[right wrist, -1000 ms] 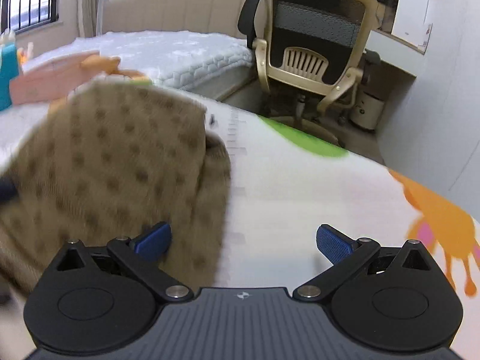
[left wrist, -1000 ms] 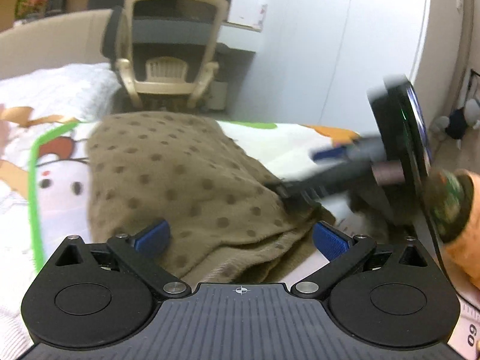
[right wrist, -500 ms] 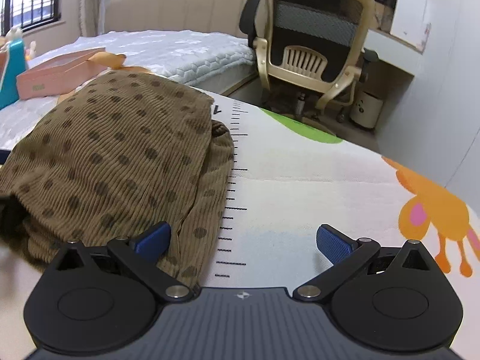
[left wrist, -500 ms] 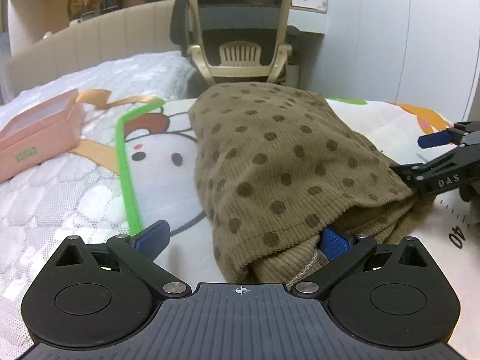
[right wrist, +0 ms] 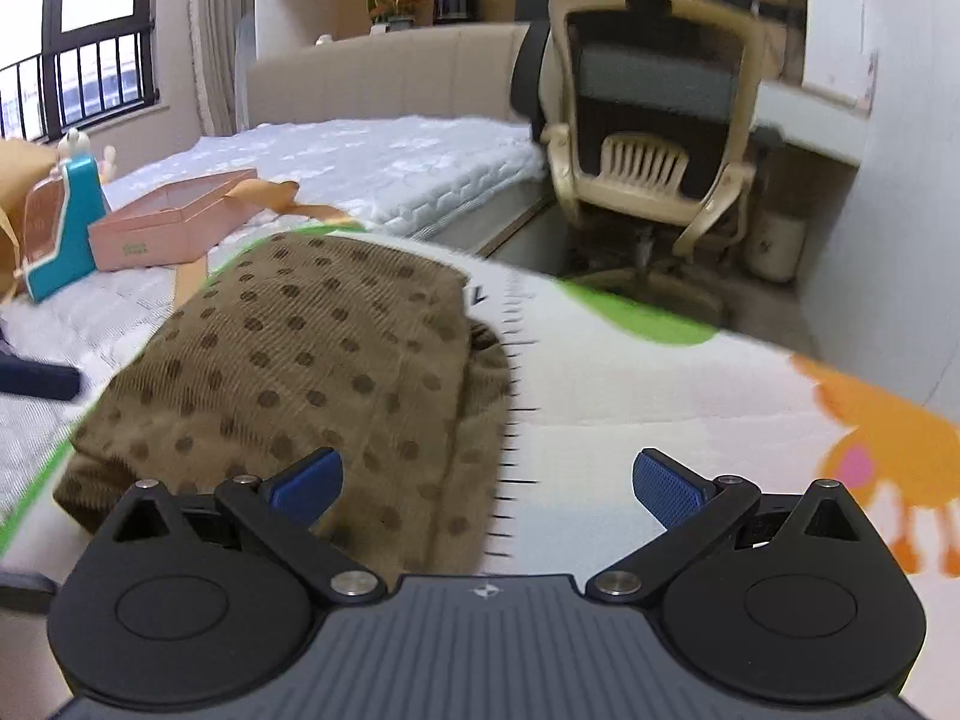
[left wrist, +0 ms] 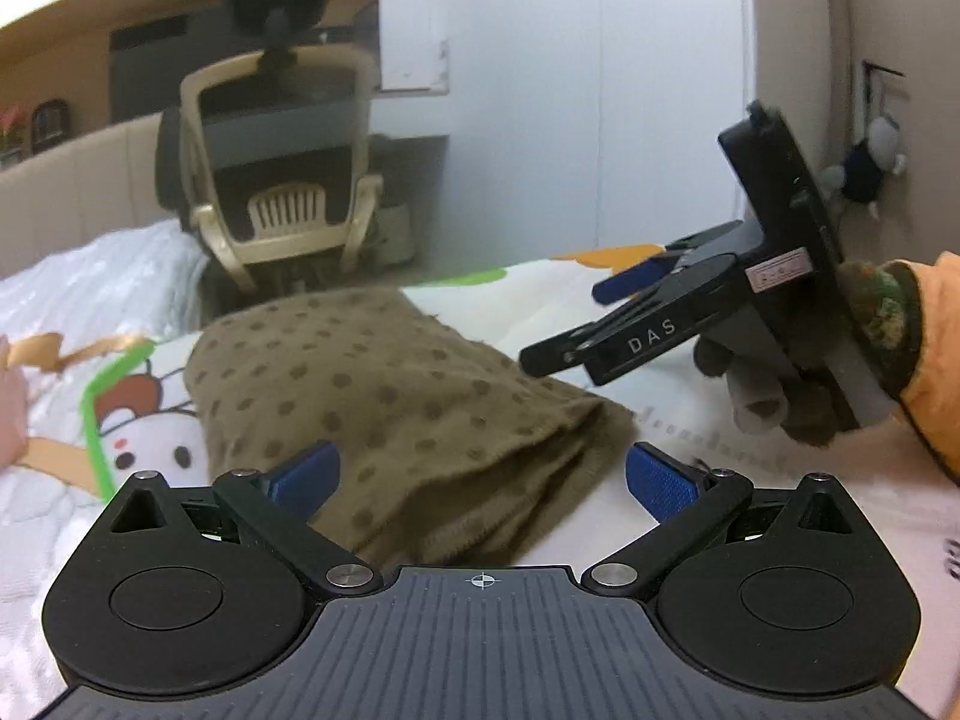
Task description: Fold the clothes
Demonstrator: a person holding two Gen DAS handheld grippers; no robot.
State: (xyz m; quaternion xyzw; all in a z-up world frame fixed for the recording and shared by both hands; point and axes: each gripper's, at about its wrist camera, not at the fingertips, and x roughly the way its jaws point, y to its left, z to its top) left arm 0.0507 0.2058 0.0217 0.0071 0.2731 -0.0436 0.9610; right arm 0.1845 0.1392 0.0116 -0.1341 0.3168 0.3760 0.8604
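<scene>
The fold was judged essentially done: the brown dotted garment (left wrist: pixel 384 396) lay as a compact, layered bundle on the cartoon-printed mat (right wrist: pixel 630 396), with no loose sleeve or hem seen trailing. Only squaring or setting aside seemed left. In the left wrist view the bundle was seen at 12 o'clock from the left gripper (left wrist: pixel 480 474), whose jaws were spread and empty. The right gripper (right wrist: pixel 486 477) was likewise spread, nothing pinched, the garment at its 10 o'clock. Stacked edges were shown at the near end; the ribbed fabric looked soft and thick
</scene>
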